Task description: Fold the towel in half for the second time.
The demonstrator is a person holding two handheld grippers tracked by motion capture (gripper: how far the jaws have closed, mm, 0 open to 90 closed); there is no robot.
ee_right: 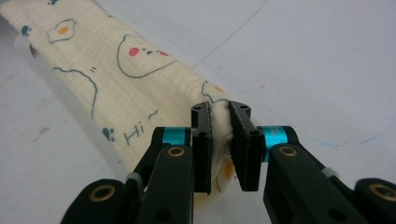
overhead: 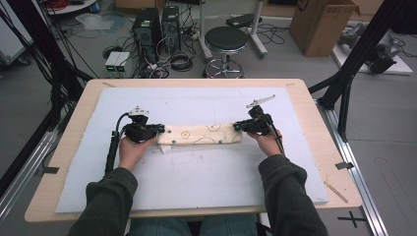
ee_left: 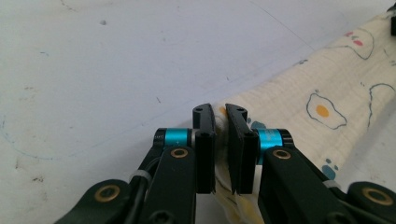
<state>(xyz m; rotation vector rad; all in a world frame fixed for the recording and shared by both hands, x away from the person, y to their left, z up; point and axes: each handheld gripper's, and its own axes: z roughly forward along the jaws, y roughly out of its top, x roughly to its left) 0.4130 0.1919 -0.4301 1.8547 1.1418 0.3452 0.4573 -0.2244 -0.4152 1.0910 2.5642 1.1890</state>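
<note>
Pinching each end of a folded cream cloth (overhead: pixel 201 134) lying on the table's pale mat (overhead: pixel 196 182), the left hand-held gripper (ee_left: pixel 220 112) and right hand-held gripper (ee_right: pixel 219 108) stand nearly closed on fabric. It looks light, soft and floppy; end grips suit it.

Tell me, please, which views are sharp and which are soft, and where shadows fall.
High view: slightly soft, even light, faint shadows under the hands beside the cloth. Left gripper view: left gripper sharp, cloth print crisp, the mat pale without glare. Right gripper view: right gripper sharp, the cloth's far end softer, a dim shadow along its edge.
</note>
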